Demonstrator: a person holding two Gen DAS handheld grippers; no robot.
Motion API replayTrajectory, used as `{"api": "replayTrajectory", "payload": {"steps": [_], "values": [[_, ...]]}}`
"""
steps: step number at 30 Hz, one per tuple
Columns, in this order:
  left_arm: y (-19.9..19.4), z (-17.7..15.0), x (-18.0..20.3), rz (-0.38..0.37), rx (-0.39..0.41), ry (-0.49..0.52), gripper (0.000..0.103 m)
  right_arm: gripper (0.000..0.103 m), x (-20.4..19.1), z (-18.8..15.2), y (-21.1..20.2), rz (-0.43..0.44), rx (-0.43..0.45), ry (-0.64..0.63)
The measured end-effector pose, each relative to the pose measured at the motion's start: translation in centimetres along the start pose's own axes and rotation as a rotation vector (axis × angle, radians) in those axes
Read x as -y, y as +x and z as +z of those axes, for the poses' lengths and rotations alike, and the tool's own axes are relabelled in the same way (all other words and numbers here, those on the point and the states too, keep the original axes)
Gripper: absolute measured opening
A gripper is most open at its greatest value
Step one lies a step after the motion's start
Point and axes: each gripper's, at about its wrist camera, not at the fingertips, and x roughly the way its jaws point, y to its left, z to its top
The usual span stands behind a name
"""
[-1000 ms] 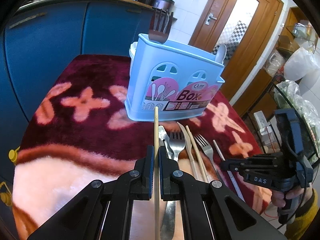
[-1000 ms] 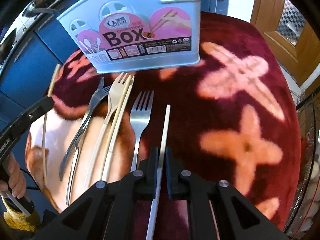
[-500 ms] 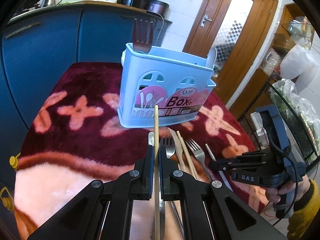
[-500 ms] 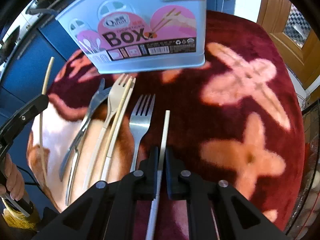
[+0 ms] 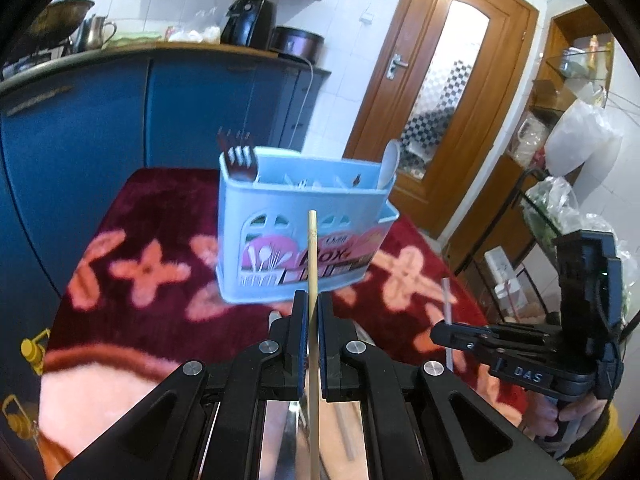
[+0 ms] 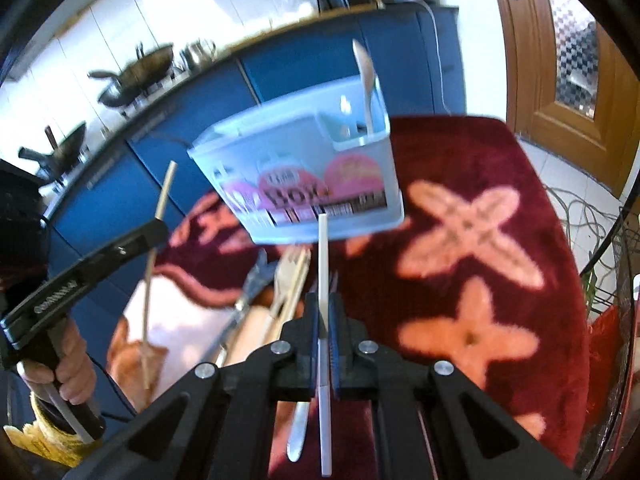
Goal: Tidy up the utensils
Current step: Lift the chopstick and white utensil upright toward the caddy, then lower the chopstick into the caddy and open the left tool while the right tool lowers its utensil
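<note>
Surface (image 5: 132, 208) under plush maroon flowered cloth, blue kitchen cabinets (image 5: 80, 120) behind; left gripper (image 5: 309, 312) jaws clamp a wooden chopstick (image 5: 312, 264), right gripper (image 6: 323, 312) jaws a white chopstick (image 6: 323, 264).

holder (image 5: 280, 240): pale blue plastic, smooth, glossy printed label | chopstick (image 5: 313, 256): bare wood, matt | white stick (image 6: 323, 264): smooth, probably plastic (blurred) | cloth (image 6: 500, 280): deep red plush, fuzzy nap | fork (image 6: 298, 428): shiny metal | left gripper (image 5: 311, 308): matt black plastic | door (image 5: 432, 92): varnished wood
</note>
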Motion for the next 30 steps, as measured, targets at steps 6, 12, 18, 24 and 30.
{"api": "replayTrajectory", "payload": {"steps": [6,12,18,24,30], "values": [[-0.9,2.0,0.9,0.007,0.056,0.004,0.004,0.006,-0.5,1.5,-2.6,0.014,0.144,0.002],[-1.6,4.7,1.2,0.023,0.126,0.004,0.004,0.006,-1.2,3.4,-4.5,0.014,0.249,-0.016],[-2.4,8.1,1.9,0.028,0.212,0.015,0.004,0.006,-1.8,5.9,-5.3,0.004,0.309,-0.037],[-2.9,11.3,2.3,0.055,0.317,0.021,0.004,0.006,-2.2,8.5,-5.9,-0.037,0.367,-0.062],[-1.8,13.5,1.7,0.126,0.410,0.000,0.004,0.006,-2.6,10.7,-5.9,-0.086,0.412,-0.088]]}}
